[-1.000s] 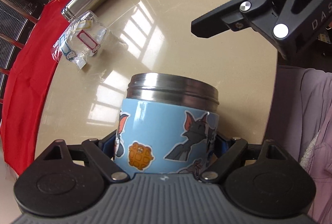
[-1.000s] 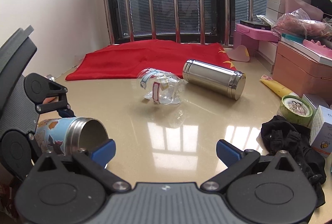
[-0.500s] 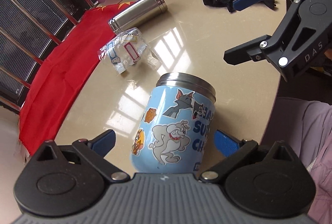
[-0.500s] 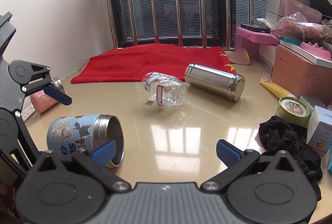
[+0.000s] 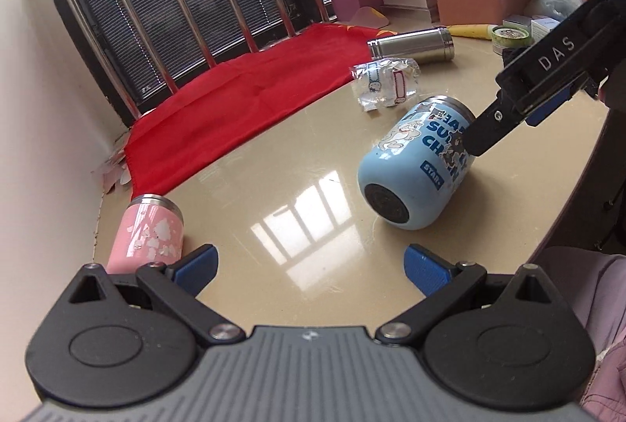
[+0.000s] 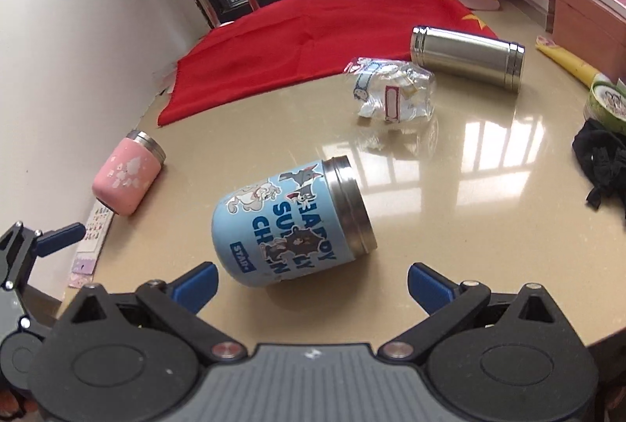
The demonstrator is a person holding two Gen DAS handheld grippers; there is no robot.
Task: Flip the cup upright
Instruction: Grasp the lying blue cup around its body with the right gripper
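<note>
A light blue cartoon cup (image 5: pixel 414 164) with a steel rim lies on its side on the beige table (image 5: pixel 297 164). In the right wrist view the cup (image 6: pixel 289 222) lies just ahead of my right gripper (image 6: pixel 311 283), rim pointing right and away. My right gripper is open and empty, just short of the cup. My left gripper (image 5: pixel 311 267) is open and empty, drawn back from the cup's base. In the left wrist view the right gripper's fingers (image 5: pixel 489 132) hang over the cup.
A pink cup (image 6: pixel 127 173) lies on its side by the wall at left. A clear plastic cup (image 6: pixel 393 93) and a steel flask (image 6: pixel 467 56) lie further back. A red cloth (image 6: pixel 313 35) covers the far table. Black fabric (image 6: pixel 604 160) sits at right.
My left gripper let go of the blue cup and drew back. The cup now lies on its side. My right gripper moved in over it.
</note>
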